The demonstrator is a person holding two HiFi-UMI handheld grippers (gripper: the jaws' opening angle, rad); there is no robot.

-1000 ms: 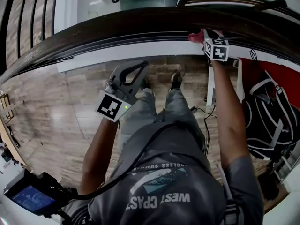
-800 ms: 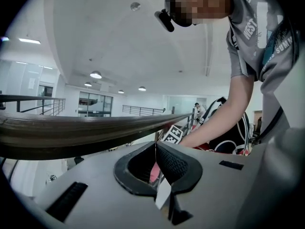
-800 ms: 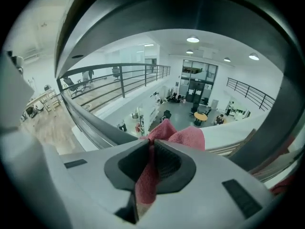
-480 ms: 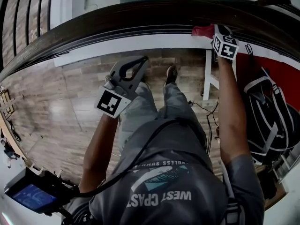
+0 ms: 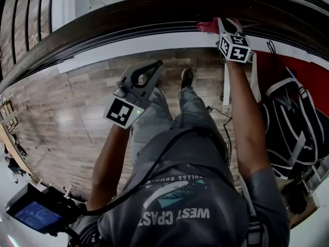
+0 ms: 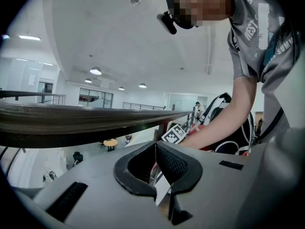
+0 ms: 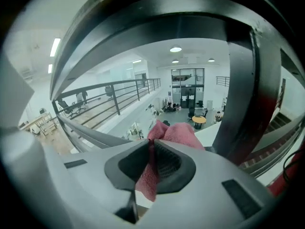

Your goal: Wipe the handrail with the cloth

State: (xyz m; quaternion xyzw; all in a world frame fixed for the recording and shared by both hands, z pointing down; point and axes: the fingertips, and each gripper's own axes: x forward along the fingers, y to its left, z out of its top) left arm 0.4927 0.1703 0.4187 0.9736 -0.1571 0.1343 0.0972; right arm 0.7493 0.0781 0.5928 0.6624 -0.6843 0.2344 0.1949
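Observation:
A dark wooden handrail [image 5: 128,22] curves across the top of the head view. My right gripper [image 5: 222,25] is up at the rail, shut on a pink cloth [image 5: 208,25] that presses against the rail's near side. In the right gripper view the cloth [image 7: 171,132] bunches out between the shut jaws, with the handrail [image 7: 157,25] arching close overhead. My left gripper [image 5: 154,68] hangs lower, over the floor and below the rail, jaws shut with nothing in them. The left gripper view has the rail [image 6: 71,120] passing above its jaws [image 6: 156,149].
A black and white backpack [image 5: 290,127] leans on a red surface at the right. A white post [image 5: 226,84] stands below the rail. Wood-pattern floor [image 5: 67,117] lies under the person's legs. Beyond the rail is a drop to a lower level [image 7: 190,109].
My right gripper with the cloth slid right along the rail, then back left to a spot slightly left of where it began. The left gripper stayed nearly still.

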